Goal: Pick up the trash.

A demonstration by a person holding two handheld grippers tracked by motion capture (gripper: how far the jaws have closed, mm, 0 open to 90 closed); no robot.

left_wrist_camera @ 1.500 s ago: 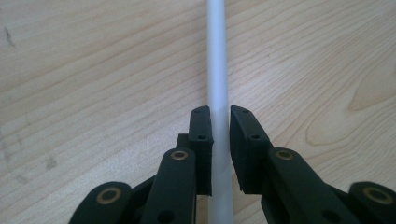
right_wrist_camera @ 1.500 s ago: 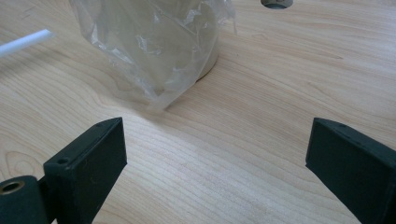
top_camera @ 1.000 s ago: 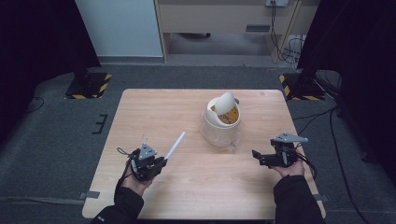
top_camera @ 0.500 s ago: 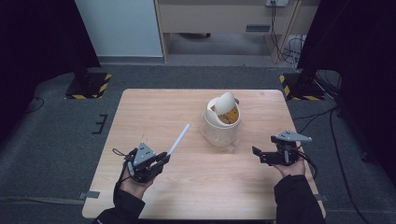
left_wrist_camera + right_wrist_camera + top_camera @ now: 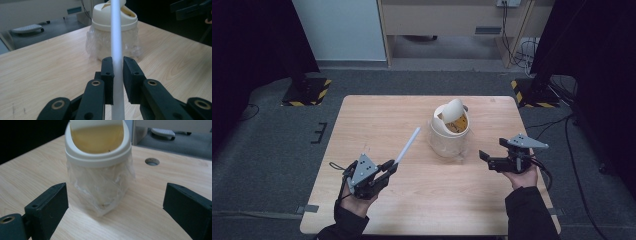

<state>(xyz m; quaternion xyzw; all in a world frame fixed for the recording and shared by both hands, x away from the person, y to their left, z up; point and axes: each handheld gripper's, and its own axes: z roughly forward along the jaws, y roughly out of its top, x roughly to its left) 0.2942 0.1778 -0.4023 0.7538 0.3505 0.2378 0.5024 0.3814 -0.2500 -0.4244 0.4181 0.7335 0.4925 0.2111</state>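
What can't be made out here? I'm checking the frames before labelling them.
- Inside of the small cream swing-lid bin: high view too small; in the right gripper view the tilted white flap, cut by the top edge, hides it.
- Far tip of the thin white plastic stick: cut off by the left gripper view's top edge.
- Stick's near end: hidden under the left claw in the high view.

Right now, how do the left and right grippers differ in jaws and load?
The left gripper has its jaws shut on a white stick; the right gripper has its jaws wide open with nothing between them. In the high view, the left gripper angles up and right, the right gripper aims left. Both face the small bin.
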